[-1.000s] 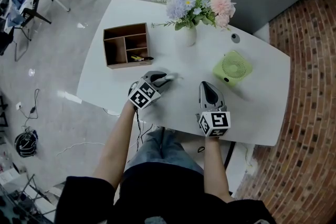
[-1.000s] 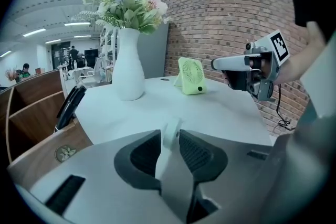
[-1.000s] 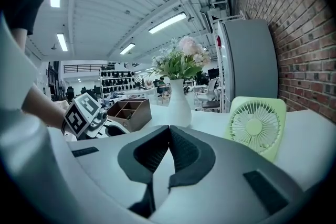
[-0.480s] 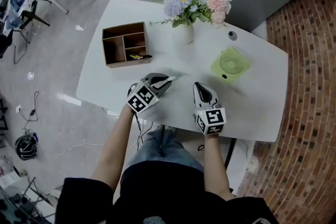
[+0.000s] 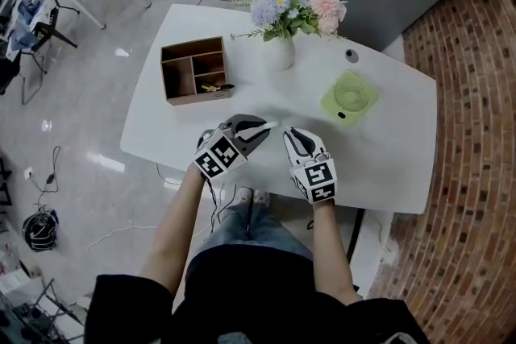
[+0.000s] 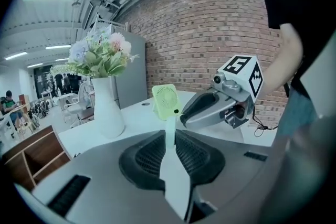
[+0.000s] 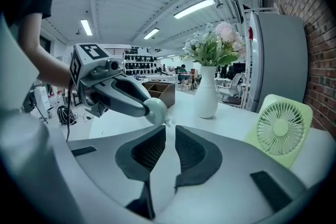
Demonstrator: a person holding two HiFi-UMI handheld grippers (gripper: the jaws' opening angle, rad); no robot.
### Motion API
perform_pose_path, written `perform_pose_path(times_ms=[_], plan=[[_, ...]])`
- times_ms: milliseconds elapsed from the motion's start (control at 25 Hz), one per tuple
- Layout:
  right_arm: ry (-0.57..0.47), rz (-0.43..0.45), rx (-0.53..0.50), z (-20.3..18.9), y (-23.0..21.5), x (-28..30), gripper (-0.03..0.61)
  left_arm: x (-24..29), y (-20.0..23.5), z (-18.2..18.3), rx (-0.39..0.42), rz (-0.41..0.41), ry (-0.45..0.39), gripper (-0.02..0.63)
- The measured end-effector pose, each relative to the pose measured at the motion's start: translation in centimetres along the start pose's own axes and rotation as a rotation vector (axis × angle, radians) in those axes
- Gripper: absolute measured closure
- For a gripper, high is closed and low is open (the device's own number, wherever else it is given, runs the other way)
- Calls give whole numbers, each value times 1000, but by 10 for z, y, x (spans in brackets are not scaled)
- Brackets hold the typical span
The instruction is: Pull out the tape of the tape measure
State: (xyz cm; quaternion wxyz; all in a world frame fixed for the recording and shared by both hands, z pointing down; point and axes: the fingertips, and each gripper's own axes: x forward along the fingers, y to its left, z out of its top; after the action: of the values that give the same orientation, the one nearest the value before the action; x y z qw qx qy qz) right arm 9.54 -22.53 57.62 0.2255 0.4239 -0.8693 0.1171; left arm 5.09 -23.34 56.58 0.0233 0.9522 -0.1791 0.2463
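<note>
Counter [image 5: 387,165] edges run out under the person's forearms at the near side, so its near rim is hidden in the head view. A wooden organizer [image 5: 193,70] stands at the far left; something small and yellow-and-black [image 5: 214,88] lies in its nearest compartment, too small to identify. A white vase of flowers [image 5: 280,52] stands far and central, and a green fan [image 5: 349,97] lies to the far right, all well apart from both grippers.

The left gripper [image 6: 169,136] is clenched on the tape measure [image 7: 155,109], a pale rounded case held just above the near middle of the counter. From overhead it shows only as a white sliver at the tips. A small tab [image 7: 167,123] sticks out of the case toward the right gripper [image 7: 170,131], whose jaws stand apart and empty, the tips just beside that tab.
</note>
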Motion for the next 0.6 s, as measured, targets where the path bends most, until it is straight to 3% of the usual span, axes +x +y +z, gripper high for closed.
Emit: perform_pose_path(times_ms=[360,600], plan=[[14,14,-115,12,9,2,537,-11,-12,19,50,-47,-42,543],[24,6,-199,14,16,1,546,-16,-15,18,50,-61,-23,543]])
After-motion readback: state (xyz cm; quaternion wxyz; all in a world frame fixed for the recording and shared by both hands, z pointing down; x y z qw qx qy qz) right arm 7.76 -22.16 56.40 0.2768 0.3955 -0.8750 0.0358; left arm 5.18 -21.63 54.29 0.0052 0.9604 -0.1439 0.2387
